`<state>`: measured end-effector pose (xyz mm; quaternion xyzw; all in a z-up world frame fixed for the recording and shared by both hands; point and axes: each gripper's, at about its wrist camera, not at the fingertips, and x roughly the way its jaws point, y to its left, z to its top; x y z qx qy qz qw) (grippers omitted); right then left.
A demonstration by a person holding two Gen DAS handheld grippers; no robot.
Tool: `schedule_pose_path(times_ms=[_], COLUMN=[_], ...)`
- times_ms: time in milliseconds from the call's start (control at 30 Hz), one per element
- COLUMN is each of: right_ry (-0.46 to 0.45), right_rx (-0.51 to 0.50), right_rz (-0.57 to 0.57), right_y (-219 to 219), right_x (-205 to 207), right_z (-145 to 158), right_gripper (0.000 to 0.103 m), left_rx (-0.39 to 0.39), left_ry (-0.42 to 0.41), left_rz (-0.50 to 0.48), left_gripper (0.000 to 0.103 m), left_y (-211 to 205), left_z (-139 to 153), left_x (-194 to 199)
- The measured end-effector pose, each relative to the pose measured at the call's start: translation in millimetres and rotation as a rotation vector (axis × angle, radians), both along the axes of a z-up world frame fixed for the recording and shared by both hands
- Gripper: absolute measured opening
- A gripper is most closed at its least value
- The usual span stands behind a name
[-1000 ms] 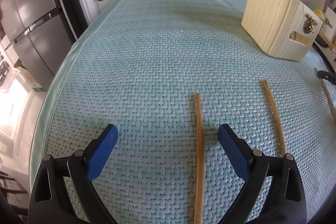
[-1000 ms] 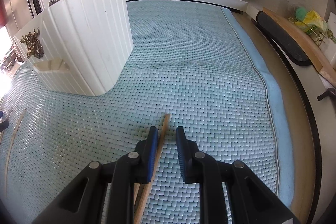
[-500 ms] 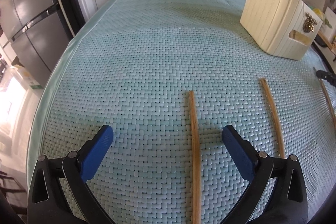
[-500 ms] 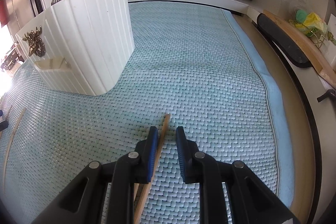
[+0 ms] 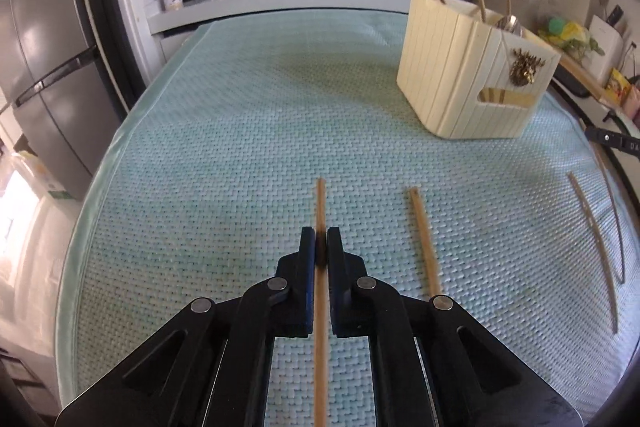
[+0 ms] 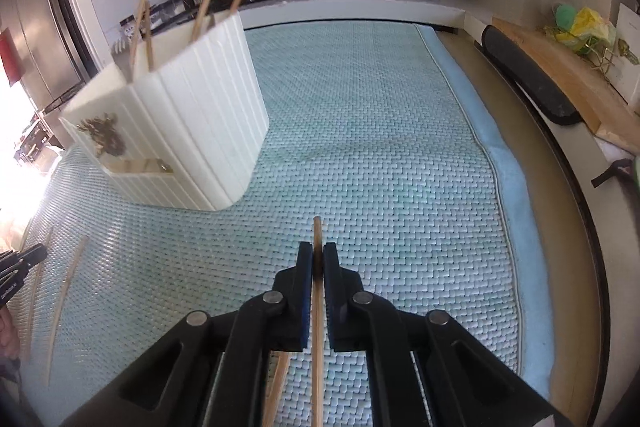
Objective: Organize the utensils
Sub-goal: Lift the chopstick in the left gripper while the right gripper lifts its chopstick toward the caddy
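Both jaws have just closed: my left tool (image 5: 320, 241) grips one chopstick (image 5: 320, 201), my right tool (image 6: 317, 259) another (image 6: 317, 233), each pointing straight ahead. The holder (image 6: 192, 131) stands ahead-left of my right tool, nearer that hand.

Chopstick (image 5: 320, 347) ends beyond bottom edge

Pale teal woven mat (image 5: 248, 131) (herringbone weave), cream ribbed holder (image 5: 460, 67)

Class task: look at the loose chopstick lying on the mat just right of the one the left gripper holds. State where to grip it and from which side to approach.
Grip the loose chopstick across its narrow width near its near end, coming from above with one finger on each long side. It lies flat on the mat, pointing away, with bare mat on both sides.
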<state>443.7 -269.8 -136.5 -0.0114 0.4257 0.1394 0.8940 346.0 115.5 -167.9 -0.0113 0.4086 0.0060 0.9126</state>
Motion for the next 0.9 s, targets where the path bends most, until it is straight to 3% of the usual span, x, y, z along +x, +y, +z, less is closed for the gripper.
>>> schedule_pose_path(times_ms=[133,333,467,900], right_ry=[-0.08,-0.19,-0.254,-0.36], right_rx=[0.035,0.089,0.11,0.161], right_rz=[0.043,0.109,0.15,0.189], right_y=[2.2,11.8,18.5,26.1], right_x=[-27.9,-73.2,-102.7,-148.2], right_z=[38.8,93.7,120.6,159.3], right_gripper=[0.005,0.005,0.005,0.005], left_rx=[-0.027,-0.138,-0.154,-0.224], left_ry=[-0.076,-0.173,-0.217,-0.282], left_rz=[-0.007,-0.047,-0.073,-0.146], left_gripper=[0.004,0.004,0.004,0.003], left_y=[-8.1,-10.4,-18.0,-32.6], left_z=[35.2,86.3,110.2,144.4], left_x=[-10.8,-26.2,-36.4,-52.8])
